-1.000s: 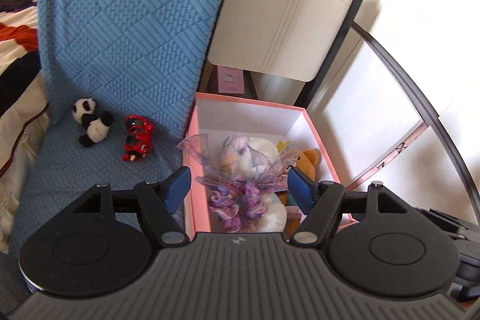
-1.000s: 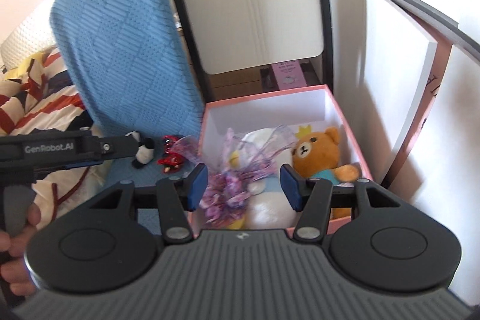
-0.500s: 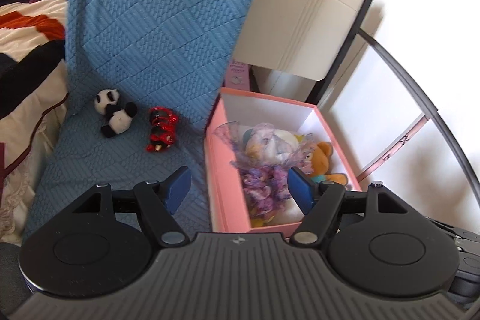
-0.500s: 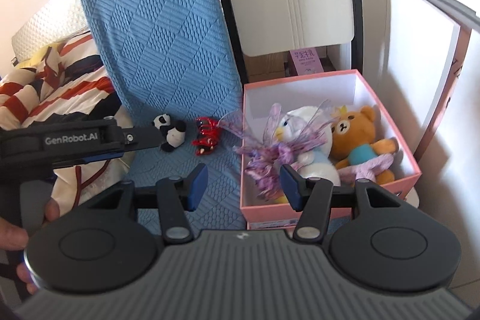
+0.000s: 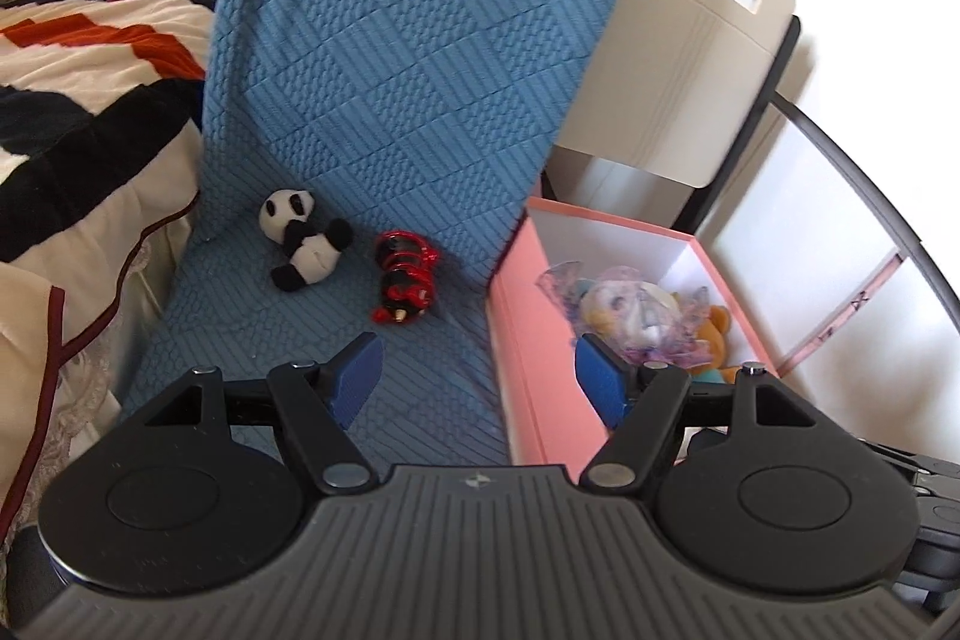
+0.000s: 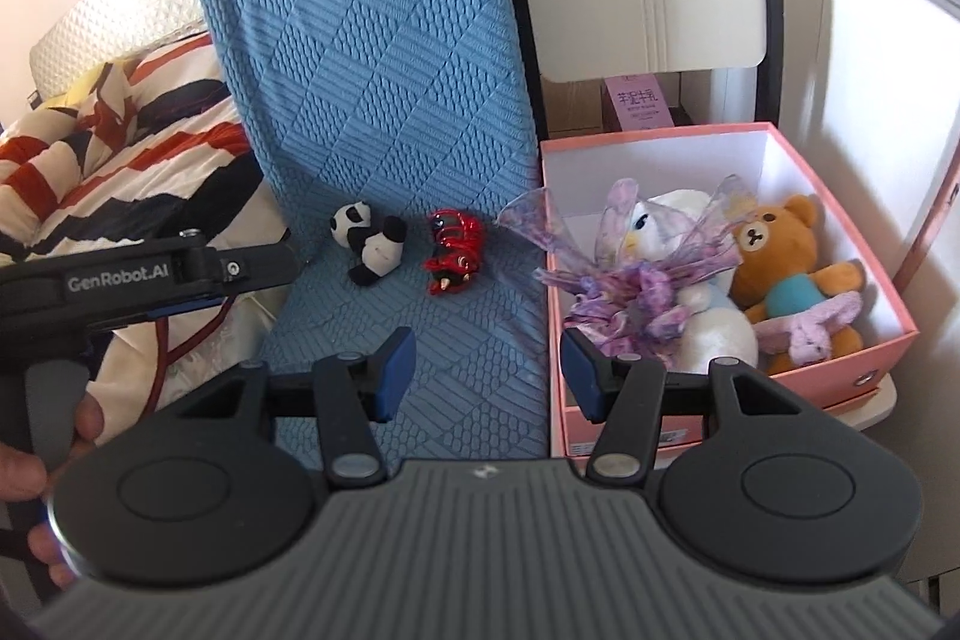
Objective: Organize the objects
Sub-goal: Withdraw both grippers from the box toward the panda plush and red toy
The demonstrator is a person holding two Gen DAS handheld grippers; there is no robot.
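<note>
Blue knitted cover (image 6: 384,58) draped over a chair seat and back, with a small panda toy (image 6: 371,244) and a shiny red toy (image 6: 454,244) lying side by side on it, close but apart. Just right of the seat, a pink box (image 6: 840,358) open at the top, holding a white plush duck (image 6: 690,268) wrapped in purple ribbon (image 6: 636,292), a brown teddy bear (image 6: 786,274) against the right wall, and a small purple plush (image 6: 810,334) across the bear's front. Left gripper (image 5: 477,382) released, blue pads wide apart, nothing between them, hovering above the seat's front edge and the box's near wall (image 5: 540,340). Right gripper (image 6: 483,370) likewise spread and holding nothing, aimed between the red toy and the box. Striped bedding (image 5: 78,70) to the left of the chair; beige chair back (image 5: 690,58) behind the box.
</note>
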